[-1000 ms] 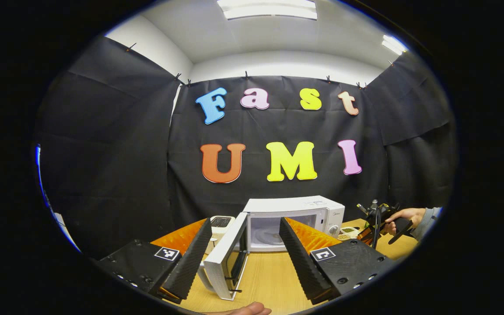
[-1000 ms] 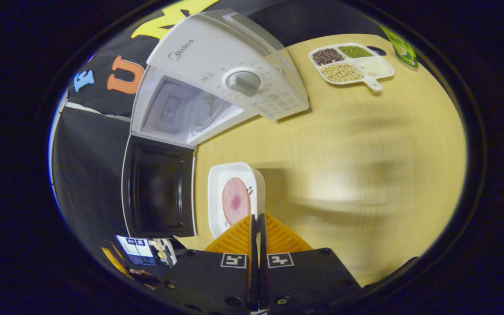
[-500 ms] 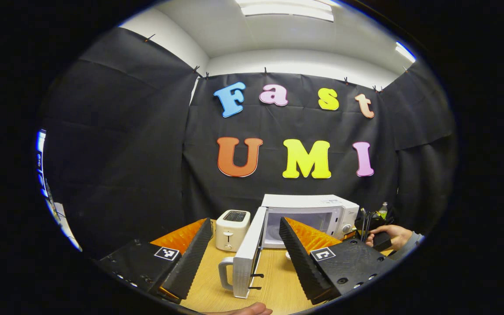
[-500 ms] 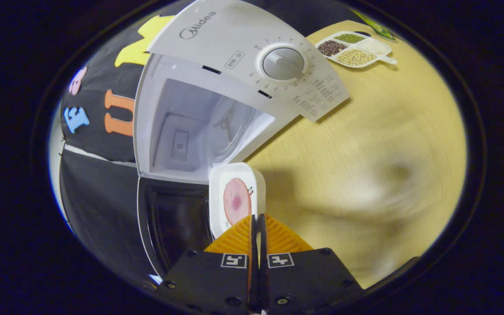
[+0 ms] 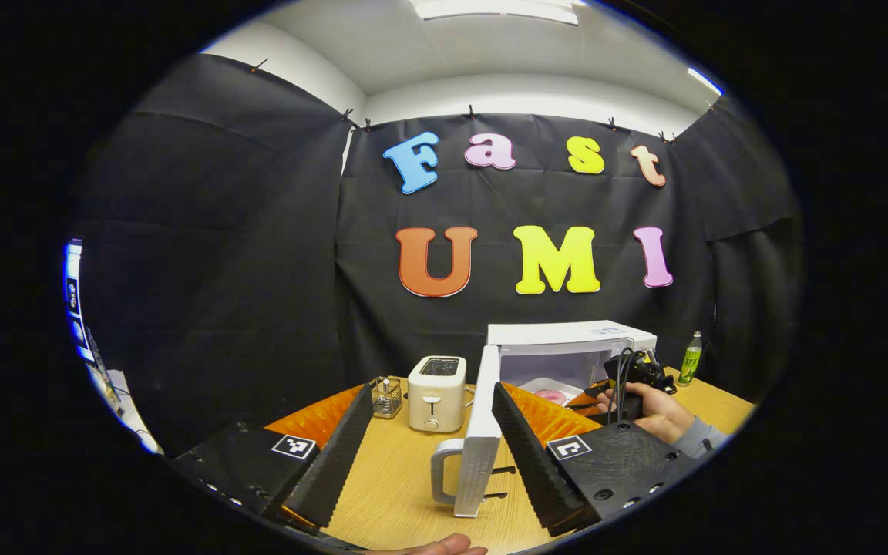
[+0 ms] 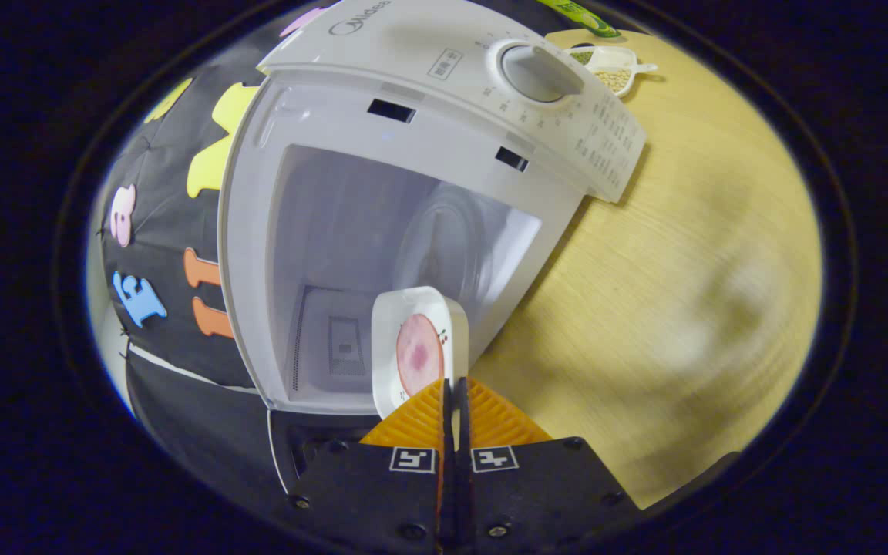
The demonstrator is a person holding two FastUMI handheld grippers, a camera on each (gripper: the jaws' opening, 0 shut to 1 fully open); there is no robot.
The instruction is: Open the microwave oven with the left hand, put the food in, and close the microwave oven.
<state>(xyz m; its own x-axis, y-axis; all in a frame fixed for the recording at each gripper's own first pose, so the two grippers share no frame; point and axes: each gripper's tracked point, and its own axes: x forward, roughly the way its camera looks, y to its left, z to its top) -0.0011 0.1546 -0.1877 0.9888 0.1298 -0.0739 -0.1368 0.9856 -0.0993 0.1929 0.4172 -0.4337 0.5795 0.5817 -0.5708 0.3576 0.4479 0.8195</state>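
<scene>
In the right gripper view the right tool [image 6: 452,383] gripped the rim of the white food dish [image 6: 415,351] at lower centre, before the microwave's [image 6: 413,208] open cavity, while the left tool [image 5: 432,401] stood spread wide and empty on either side of the swung-out door [image 5: 479,445] above the desk [image 5: 394,482].

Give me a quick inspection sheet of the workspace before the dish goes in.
Surface: wooden table, bare in front of the oven.
Job's things: microwave oven, door open; white dish with food at the cavity mouth.
Clutter: toaster, wire holder, green bottle, divided tray of beans.
Grippers: left hand-held gripper open; right hand-held gripper shut on the dish rim.
Cables: black leads on the right hand-held gripper.
Surroundings: black cloth wall.
</scene>
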